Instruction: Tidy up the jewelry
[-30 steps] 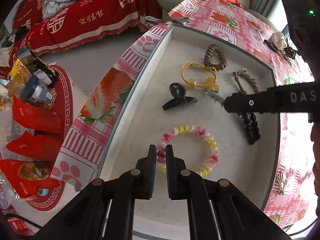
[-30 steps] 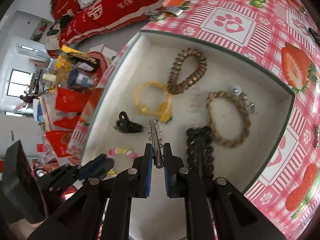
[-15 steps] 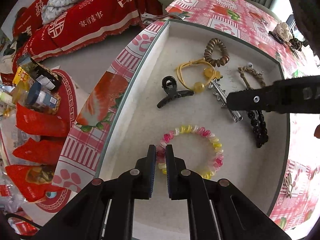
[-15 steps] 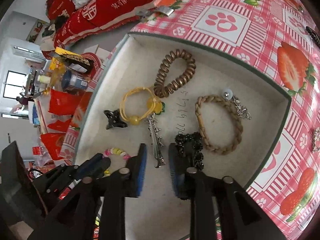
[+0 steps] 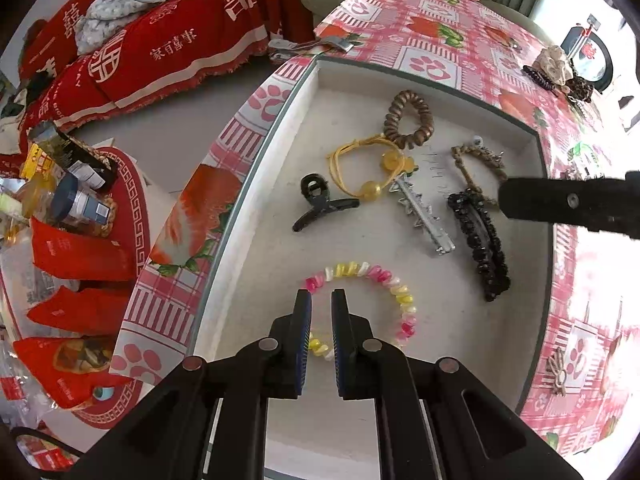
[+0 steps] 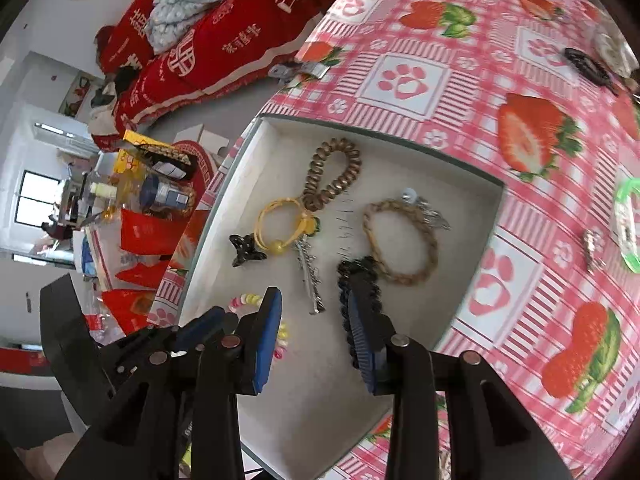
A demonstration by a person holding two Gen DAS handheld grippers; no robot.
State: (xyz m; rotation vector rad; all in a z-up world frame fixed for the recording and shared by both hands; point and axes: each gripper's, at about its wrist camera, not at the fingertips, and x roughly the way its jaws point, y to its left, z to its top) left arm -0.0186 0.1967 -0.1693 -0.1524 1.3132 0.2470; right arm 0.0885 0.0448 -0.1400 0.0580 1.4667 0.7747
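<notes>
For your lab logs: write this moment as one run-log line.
right gripper: open, empty | silver clip: in tray | left gripper: shut, empty

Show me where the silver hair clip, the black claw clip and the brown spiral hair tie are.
silver hair clip [image 5: 422,216]: left wrist view, middle of its toothed bar.
black claw clip [image 5: 320,206]: left wrist view, its hinge.
brown spiral hair tie [image 6: 334,174]: right wrist view, the coil's right side.
</notes>
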